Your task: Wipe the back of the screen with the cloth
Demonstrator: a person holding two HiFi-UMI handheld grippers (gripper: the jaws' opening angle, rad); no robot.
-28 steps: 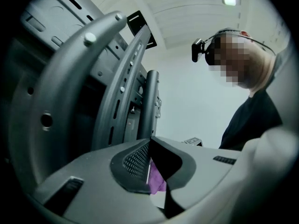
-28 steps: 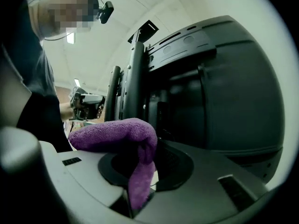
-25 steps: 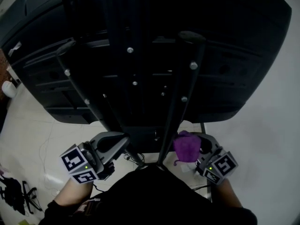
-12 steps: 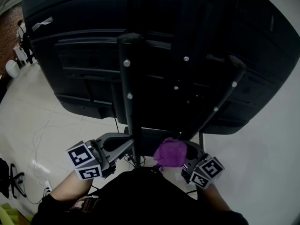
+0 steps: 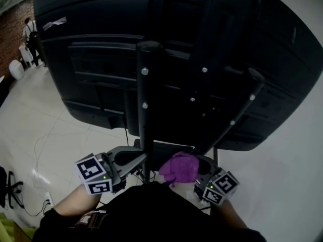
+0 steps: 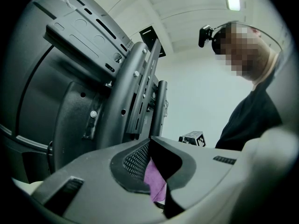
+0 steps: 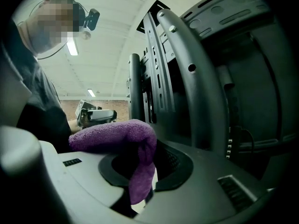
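Observation:
The big black screen fills the top of the head view, its ribbed back facing me. Its mount has black poles with silver bolts that run down toward me. My right gripper is shut on a purple cloth, just below the screen's lower edge. In the right gripper view the cloth drapes over the jaws, beside the mount rails. My left gripper is left of the cloth with its jaws together and nothing in them. In the left gripper view a strip of the cloth shows behind the jaw tips.
Below the screen lies a pale tiled floor with thin cables at the left. A dark folded stand is at the bottom left, and a white object stands by a brick wall. My dark sleeves fill the bottom.
The view has swung, so the screen and poles sit differently in frame. The right gripper and cloth have shifted left, closer to the left gripper. The left gripper has hardly moved.

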